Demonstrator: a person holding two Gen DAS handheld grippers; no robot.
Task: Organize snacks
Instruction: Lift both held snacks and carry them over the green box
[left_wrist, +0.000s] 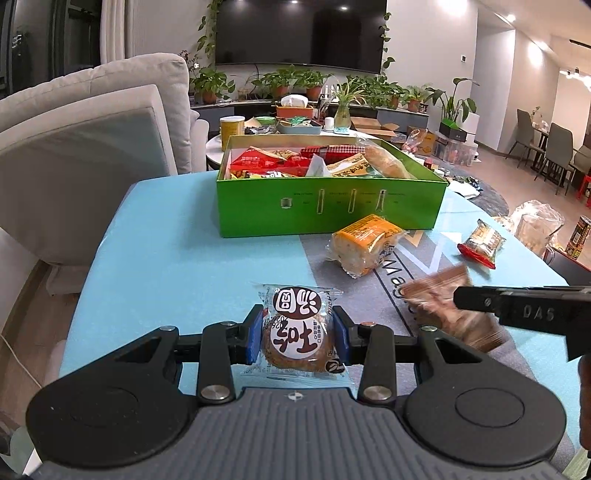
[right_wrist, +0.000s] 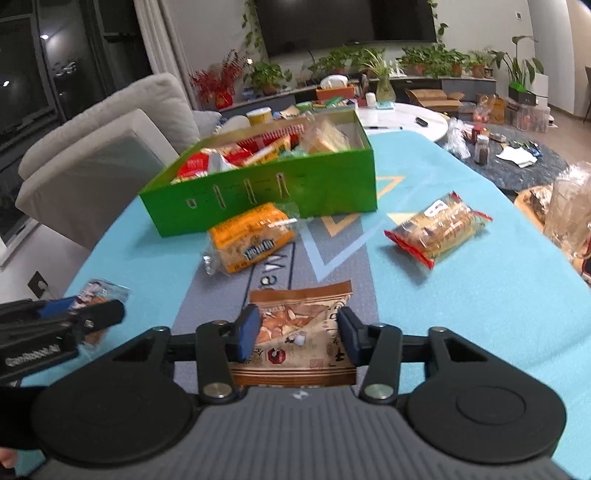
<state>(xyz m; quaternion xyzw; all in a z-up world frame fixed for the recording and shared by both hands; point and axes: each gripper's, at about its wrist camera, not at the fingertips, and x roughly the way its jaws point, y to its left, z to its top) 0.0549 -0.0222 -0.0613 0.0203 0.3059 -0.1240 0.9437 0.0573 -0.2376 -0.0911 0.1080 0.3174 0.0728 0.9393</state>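
Observation:
A green box (left_wrist: 325, 206) full of snack packets stands at the far middle of the table; it also shows in the right wrist view (right_wrist: 280, 192). My left gripper (left_wrist: 297, 332) is shut on a round cookie packet (left_wrist: 295, 328) with a brown and white label. My right gripper (right_wrist: 299, 332) has its blue pads on both sides of a brown nut packet (right_wrist: 303, 314) and looks shut on it. An orange bread packet (left_wrist: 364, 243) (right_wrist: 251, 240) lies in front of the box. A red-edged biscuit packet (left_wrist: 482, 243) (right_wrist: 439, 229) lies to the right.
The table has a light blue cover (left_wrist: 166, 258) with a grey strip down the middle. A grey sofa (left_wrist: 74, 155) stands to the left. Clear bags (right_wrist: 569, 206) sit at the table's right edge. A white round table (right_wrist: 402, 118) with clutter stands behind.

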